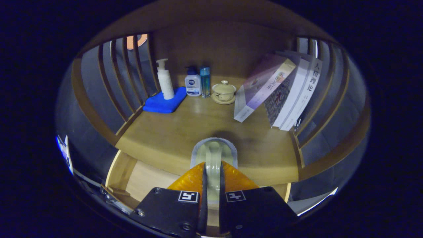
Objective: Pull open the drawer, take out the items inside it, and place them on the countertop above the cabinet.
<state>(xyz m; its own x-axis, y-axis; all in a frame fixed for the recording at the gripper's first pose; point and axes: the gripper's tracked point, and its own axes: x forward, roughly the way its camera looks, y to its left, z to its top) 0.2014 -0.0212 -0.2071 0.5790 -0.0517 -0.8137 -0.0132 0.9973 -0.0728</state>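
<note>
While clamped between gripper point(213, 175) fingers — pale scrubber point(214, 155), above countertop point(165, 135)

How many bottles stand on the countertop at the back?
3: a white pump bottle on the blue cloth, a smaller pump bottle beside it, and a blue bottle next to the lidded cup.

The upright white-spined paperback book point(305, 94), leaning among others at the right of the wooden countertop point(172, 132), carried the dark vertical title 人格理论. The spine of the purple-covered book point(264, 89) beside it bore yellow characters too blurred to read. The small white bottle with a blue cap point(193, 85) wore a dark blue brand badge. The gripper point(213, 168), fingers pressed on a pale green curved item point(213, 155), bore two square black-and-white marker tags point(188, 196).
</note>
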